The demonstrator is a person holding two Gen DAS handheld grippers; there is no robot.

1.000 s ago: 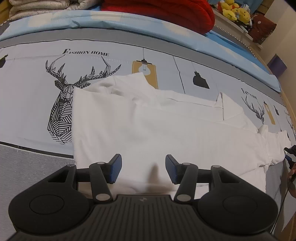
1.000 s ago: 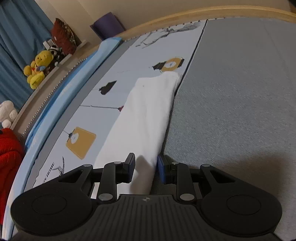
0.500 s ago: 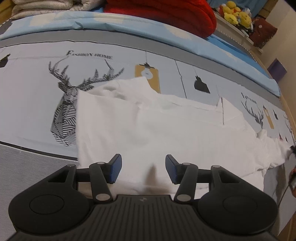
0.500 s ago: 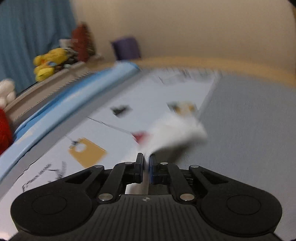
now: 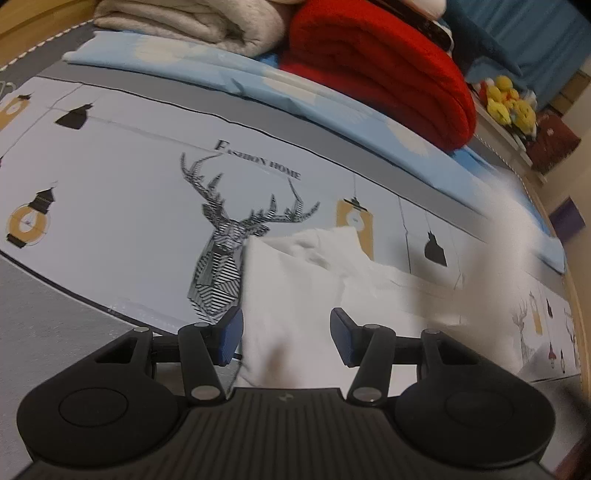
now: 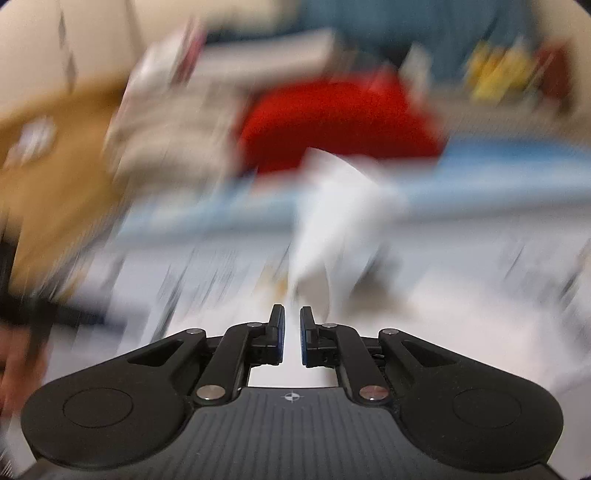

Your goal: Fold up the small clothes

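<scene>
Lying soft, rumpled white shirt (image 5: 306, 280) on printed bedsheet (image 5: 122, 206); left hand-held gripper (image 5: 286, 338) wide open, empty; right hand-held gripper (image 6: 291, 339) nearly closed, grip on blurred cloth unclear.

Rt view all motion-blurred; white garment (image 6: 332, 221) edges indistinct.

White garment (image 5: 295, 295): soft matt cloth, lightly creased. Bed sheet (image 5: 122, 177): smooth matt printed cloth; its grey part (image 5: 44, 332) looked coarser in weave. Red blanket (image 5: 376, 62): thick, plush, folded cloth. Beige blanket (image 5: 192, 22): fleecy, matt. Left gripper (image 5: 286, 339): matt black plastic body with a ribbed top, small shiny metal pivot pins, blue pads of rubbery look. Right gripper (image 6: 291, 339): the same black plastic, metal pins and blue pads; its surroundings were blurred.
</scene>
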